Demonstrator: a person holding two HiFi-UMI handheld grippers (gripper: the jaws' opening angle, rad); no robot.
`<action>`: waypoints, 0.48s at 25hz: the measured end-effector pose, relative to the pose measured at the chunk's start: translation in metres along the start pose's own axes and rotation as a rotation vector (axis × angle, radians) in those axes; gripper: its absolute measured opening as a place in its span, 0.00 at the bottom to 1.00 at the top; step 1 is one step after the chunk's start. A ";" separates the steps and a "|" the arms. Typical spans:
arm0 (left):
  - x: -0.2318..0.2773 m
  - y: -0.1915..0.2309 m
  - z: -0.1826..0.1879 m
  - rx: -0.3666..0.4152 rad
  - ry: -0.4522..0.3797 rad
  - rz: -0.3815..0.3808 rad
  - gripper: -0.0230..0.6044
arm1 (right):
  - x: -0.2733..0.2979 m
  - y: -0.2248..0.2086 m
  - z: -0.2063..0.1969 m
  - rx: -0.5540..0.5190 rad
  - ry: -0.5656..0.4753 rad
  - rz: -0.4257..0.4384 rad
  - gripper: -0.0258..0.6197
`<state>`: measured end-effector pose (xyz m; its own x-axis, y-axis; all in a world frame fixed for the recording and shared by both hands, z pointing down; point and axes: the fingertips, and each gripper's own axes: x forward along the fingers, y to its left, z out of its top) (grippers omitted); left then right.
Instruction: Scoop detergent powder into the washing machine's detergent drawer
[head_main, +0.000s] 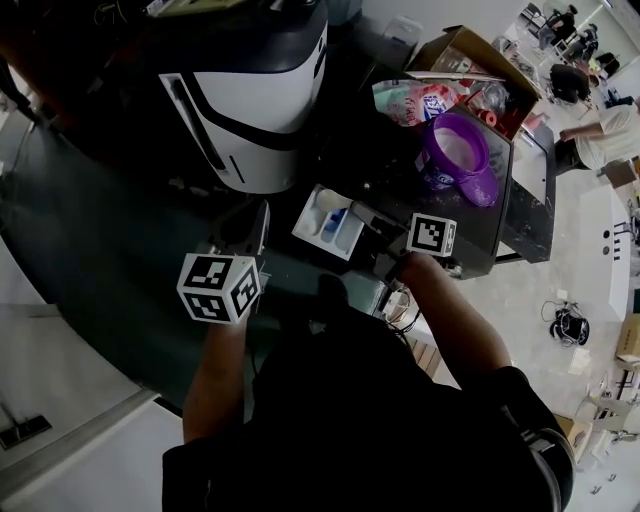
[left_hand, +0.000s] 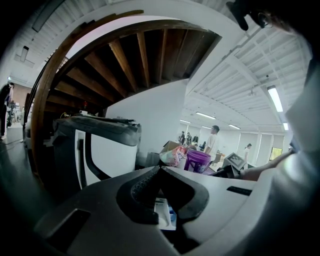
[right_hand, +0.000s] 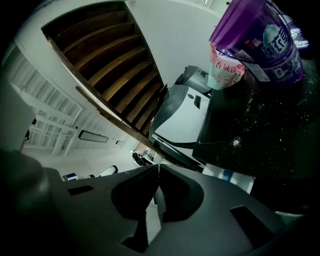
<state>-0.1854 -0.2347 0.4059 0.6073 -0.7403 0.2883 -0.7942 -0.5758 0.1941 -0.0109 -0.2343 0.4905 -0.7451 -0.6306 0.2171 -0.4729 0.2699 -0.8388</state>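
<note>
The white and dark washing machine (head_main: 245, 110) stands at the back. Its detergent drawer (head_main: 330, 224) is pulled out, white with a blue insert. My left gripper (head_main: 258, 215) sits left of the drawer, jaws shut and empty (left_hand: 159, 168); the drawer (left_hand: 165, 215) shows below them. My right gripper (head_main: 362, 216) is at the drawer's right edge, also shut (right_hand: 158, 165), with nothing seen past its tips. A purple detergent tub (head_main: 458, 150) and a pink bag (head_main: 415, 100) stand on the dark cabinet (head_main: 470, 215). No scoop is visible.
An open cardboard box (head_main: 480, 60) stands behind the tub. White powder specks (right_hand: 235, 142) lie on the cabinet top. People (head_main: 600, 130) are at the far right, cables (head_main: 570, 322) lie on the floor, and a wooden staircase (left_hand: 125, 55) rises overhead.
</note>
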 end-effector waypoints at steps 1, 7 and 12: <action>0.000 0.001 0.000 -0.003 -0.001 0.002 0.05 | 0.004 0.000 -0.001 -0.016 0.007 0.009 0.07; -0.005 0.006 -0.004 -0.025 0.001 0.017 0.05 | 0.013 -0.017 -0.013 -0.087 0.064 -0.059 0.07; -0.010 0.013 -0.006 -0.039 -0.006 0.032 0.05 | 0.020 -0.026 -0.021 -0.119 0.096 -0.094 0.07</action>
<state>-0.2019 -0.2325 0.4108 0.5814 -0.7604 0.2896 -0.8135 -0.5376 0.2216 -0.0229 -0.2385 0.5274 -0.7336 -0.5863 0.3437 -0.5909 0.3005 -0.7487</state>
